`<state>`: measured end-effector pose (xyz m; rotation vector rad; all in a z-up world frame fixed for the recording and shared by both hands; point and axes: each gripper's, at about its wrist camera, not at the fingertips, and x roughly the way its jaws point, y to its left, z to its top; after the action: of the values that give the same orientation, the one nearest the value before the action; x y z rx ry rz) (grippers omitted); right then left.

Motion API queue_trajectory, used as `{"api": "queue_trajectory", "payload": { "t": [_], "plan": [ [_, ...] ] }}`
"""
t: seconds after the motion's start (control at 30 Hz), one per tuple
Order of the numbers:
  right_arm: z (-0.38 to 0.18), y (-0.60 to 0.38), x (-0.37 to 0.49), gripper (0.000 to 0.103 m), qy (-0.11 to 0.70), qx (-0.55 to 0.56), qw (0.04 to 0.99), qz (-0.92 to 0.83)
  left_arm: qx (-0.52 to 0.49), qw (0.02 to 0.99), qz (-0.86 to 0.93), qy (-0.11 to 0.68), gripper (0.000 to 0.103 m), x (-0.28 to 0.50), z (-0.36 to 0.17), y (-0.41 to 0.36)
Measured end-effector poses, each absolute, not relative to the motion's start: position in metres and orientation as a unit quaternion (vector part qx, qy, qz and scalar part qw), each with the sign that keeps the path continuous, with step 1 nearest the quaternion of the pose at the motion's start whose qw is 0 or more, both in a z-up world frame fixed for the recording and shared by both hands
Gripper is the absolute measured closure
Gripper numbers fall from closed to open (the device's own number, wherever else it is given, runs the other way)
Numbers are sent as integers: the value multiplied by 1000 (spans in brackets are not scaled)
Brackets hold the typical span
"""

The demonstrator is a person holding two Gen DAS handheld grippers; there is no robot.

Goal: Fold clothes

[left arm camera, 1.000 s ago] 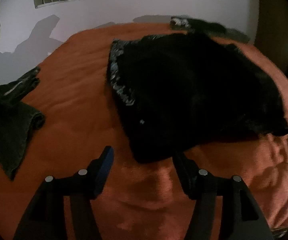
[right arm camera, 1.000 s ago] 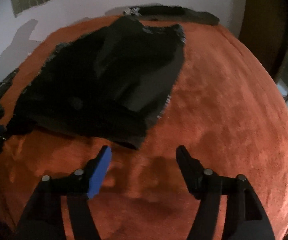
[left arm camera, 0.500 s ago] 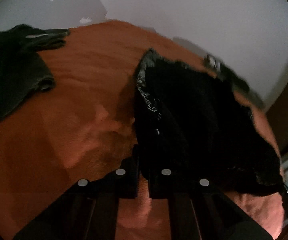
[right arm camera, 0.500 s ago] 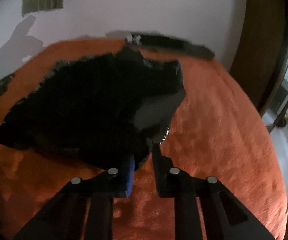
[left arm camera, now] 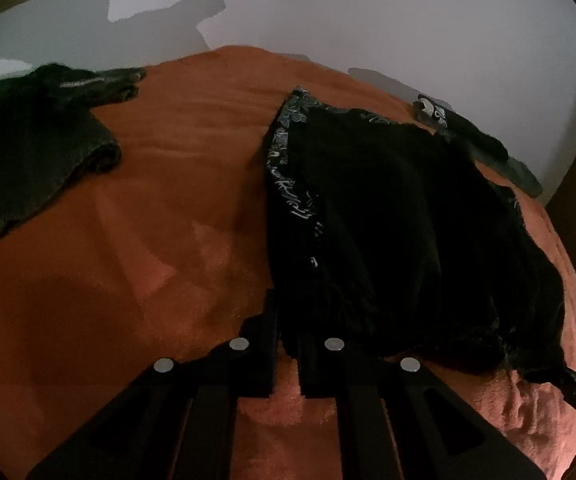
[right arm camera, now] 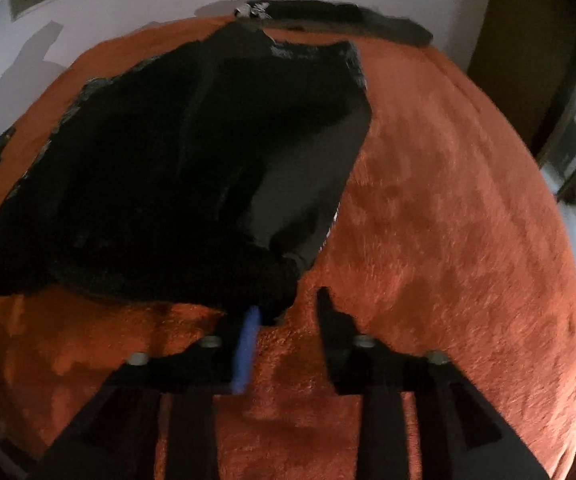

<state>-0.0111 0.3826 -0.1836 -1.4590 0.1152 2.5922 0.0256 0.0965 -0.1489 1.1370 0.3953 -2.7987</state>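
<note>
A black garment (left arm camera: pixel 408 220) with white print along its left hem lies spread on the orange bed cover (left arm camera: pixel 147 260). My left gripper (left arm camera: pixel 285 320) sits at its near left corner. Its jaws are opening by a narrow gap, and the cloth still fills that gap at the tips. In the right wrist view the same garment (right arm camera: pixel 207 160) lies ahead. My right gripper (right arm camera: pixel 288 302) is at its near right corner, jaws opening. The corner rests against the blue pad (right arm camera: pixel 247 344) of the left finger, while the right finger stands apart from the cloth.
A crumpled dark green garment (left arm camera: pixel 39 148) lies at the far left of the bed. Another dark piece with white print (left arm camera: pixel 468 136) lies along the far edge by the white wall (left arm camera: pixel 408 20). Bare orange cover (right arm camera: pixel 448 240) spreads to the right, and a brown door frame (right arm camera: pixel 528 40) stands beyond it.
A second ago both grippers stood wide open before the garment's near corners. Half a second ago both had shut on the corners. Now the right jaws have spread and the left gap is slightly wider.
</note>
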Motion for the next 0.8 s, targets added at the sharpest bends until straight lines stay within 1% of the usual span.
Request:
{"api": "queue_trajectory", "payload": {
  "t": [0.03,0.07,0.13,0.2,0.23,0.27,0.3,0.33,0.4,0.5,0.57,0.63,0.7,0.8],
  "plan": [
    [-186,386,-12,58,42,-491,89,866,375,45,-917,130,79,25,-150,97],
    [-188,389,-14,58,46,-493,96,864,376,47,-917,128,77,25,-150,97],
    [-194,395,-15,58,63,-497,97,860,377,53,-916,123,69,23,-152,95],
    [-198,401,-16,59,80,-499,92,858,377,55,-916,126,68,21,-155,91],
    [-198,401,-13,68,83,-496,91,859,373,50,-917,133,71,21,-154,89],
    [-196,400,-10,85,88,-491,87,862,369,43,-918,141,80,22,-153,86],
    [-192,399,-9,92,88,-484,80,867,368,35,-917,148,96,21,-151,85],
    [-187,396,-8,96,83,-479,76,871,367,32,-917,154,96,21,-149,84],
    [-171,389,-1,97,65,-454,81,885,361,40,-916,174,96,24,-143,79],
    [-137,385,12,97,62,-407,82,908,352,52,-910,212,96,28,-134,70],
    [-124,385,13,97,63,-391,79,915,363,56,-900,237,96,25,-136,65],
    [-128,385,11,97,62,-408,76,908,394,60,-886,238,96,17,-149,62],
    [-145,388,6,97,64,-444,74,890,410,59,-880,235,96,15,-162,63],
    [-168,391,-2,97,77,-478,79,871,404,57,-885,222,96,15,-161,68]
  ]
}}
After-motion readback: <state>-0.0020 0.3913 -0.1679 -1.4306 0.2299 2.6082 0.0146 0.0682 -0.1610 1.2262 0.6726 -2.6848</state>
